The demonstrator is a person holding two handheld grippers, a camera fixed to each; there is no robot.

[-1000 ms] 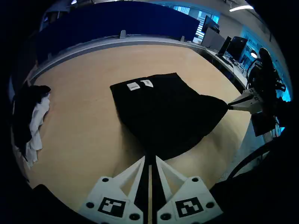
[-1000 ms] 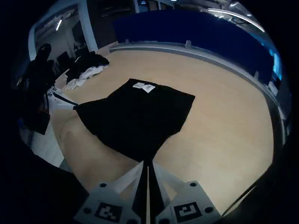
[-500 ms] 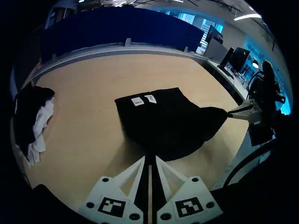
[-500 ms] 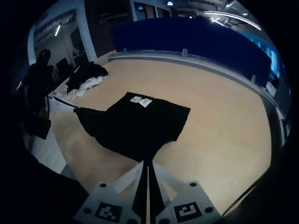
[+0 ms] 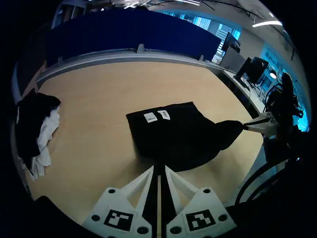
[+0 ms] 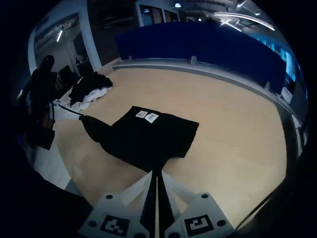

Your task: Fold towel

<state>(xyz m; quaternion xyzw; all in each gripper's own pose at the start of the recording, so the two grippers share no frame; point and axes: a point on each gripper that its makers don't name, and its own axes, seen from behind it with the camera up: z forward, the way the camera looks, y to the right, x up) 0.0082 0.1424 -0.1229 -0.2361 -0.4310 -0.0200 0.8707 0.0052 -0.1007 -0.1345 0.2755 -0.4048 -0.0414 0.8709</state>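
Black towel on wooden table: far half flat, near corners raised. Left gripper pinches one corner, right gripper the other. Mid-fold, likely. Next move calls for carrying both corners evenly toward the far edge.

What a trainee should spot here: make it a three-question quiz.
1. True or false: the white left gripper and the white right gripper are each shut on the black cloth towel.
2. How many small white rectangular labels show on the towel?
3. The heap of black and white cloth lies: A) on the towel; B) apart from it on the light wooden table; C) in a gripper.
Key: 1 true; 2 two; 3 B.
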